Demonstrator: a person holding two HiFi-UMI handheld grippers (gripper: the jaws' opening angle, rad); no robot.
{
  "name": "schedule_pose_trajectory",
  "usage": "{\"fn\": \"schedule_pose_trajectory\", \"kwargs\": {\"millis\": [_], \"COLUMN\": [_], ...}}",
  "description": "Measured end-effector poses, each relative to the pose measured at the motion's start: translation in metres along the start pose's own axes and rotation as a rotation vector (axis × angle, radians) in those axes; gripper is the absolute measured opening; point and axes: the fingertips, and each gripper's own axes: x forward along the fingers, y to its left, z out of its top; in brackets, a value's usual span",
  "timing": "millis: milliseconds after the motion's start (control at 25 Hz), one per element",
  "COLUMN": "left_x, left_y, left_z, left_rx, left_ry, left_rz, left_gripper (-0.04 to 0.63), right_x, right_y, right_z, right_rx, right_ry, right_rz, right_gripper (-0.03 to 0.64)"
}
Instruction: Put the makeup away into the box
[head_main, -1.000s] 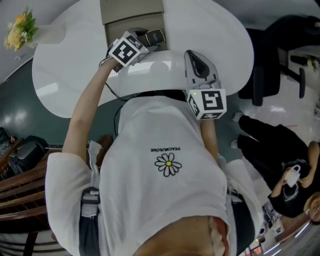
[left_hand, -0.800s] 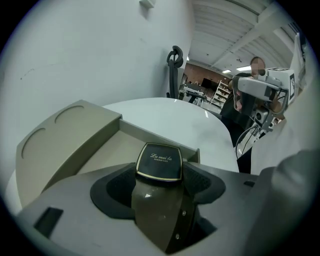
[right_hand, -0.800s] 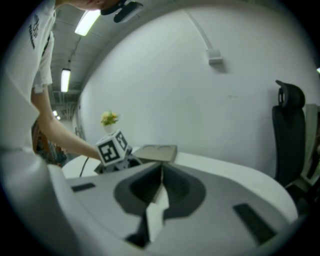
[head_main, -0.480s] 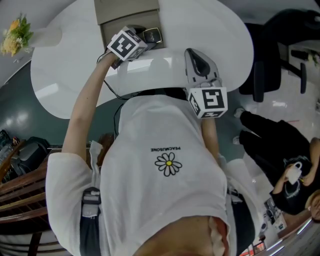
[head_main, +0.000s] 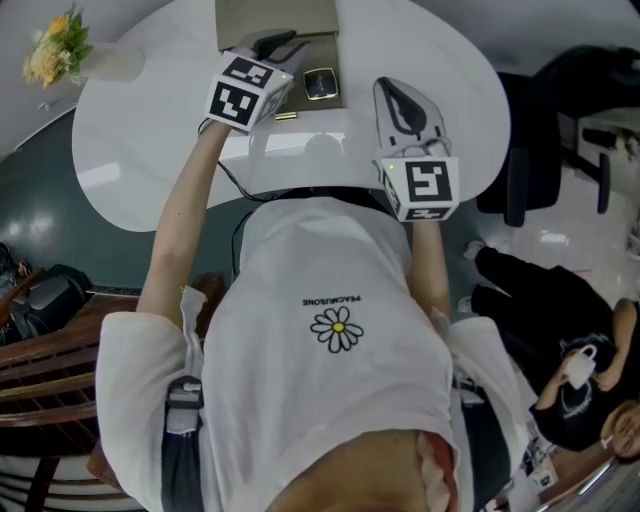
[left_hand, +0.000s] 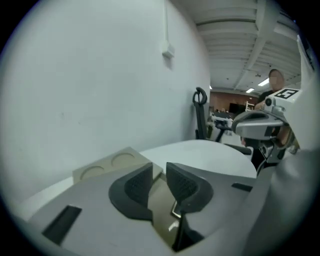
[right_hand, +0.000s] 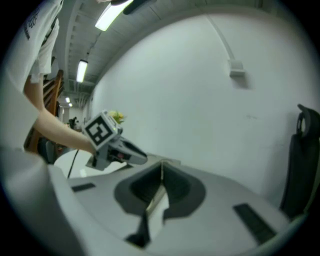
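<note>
The person's white T-shirt (head_main: 330, 380) is showing a daisy print with a small line of capitals above it, reading roughly "PEACHUSONE", though it is too small to be sure. The cubes on the grippers are showing only black-and-white square markers, no lettering.

The makeup, a compact (head_main: 320, 83), is lying flat on the near right corner of the tan box (head_main: 300, 15), which is sitting at the far side of the round white table (head_main: 150, 150). The compact is dark and square with rounded corners and a pale shiny rim. The box is showing two round recesses at its far end.

The left gripper (left_hand: 159, 172) is hovering over the box's near left part. Its jaws are closing, with a narrow gap between the ribbed pads and nothing in it. The right gripper (right_hand: 161, 172) is hanging to the right of the compact, apart from it, with its jaws pressed together and empty.
</note>
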Motion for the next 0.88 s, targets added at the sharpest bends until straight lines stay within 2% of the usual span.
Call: {"fn": "schedule_pose_trajectory", "kwargs": {"millis": [80,240,360,480,600,880], "left_x": [-0.030,-0.097,-0.144,-0.181,-0.208,-0.234], "left_y": [0.015,0.021,0.014,0.011,0.009,0.008], "left_z": [0.033,0.080,0.093,0.088,0.074,0.064], "left_rx": [-0.032,-0.108,-0.117,-0.126,-0.207,-0.184], "left_ry": [-0.146,-0.396,-0.523,-0.592,-0.635,-0.690], "left_rz": [0.119,0.269,0.386,0.539,0.648,0.727], "left_gripper": [0.036,0.020,0.020,0.018,0.018,0.018], "right_x": [0.010,0.021,0.022,0.021,0.020,0.022], "right_y": [-0.002,0.003,0.018,0.034,0.046,0.064], "right_z": [0.022,0.064,0.088,0.108,0.118,0.115], "right_rx": [-0.017,-0.040,-0.050,-0.048,-0.033,-0.022], "right_ry": [-0.044,-0.137,-0.194,-0.253,-0.297,-0.314], "right_rz": [-0.012,-0.027,-0.016,-0.004,0.001,0.020], "right_gripper": [0.031,0.031,0.031,0.031,0.031,0.031]}}
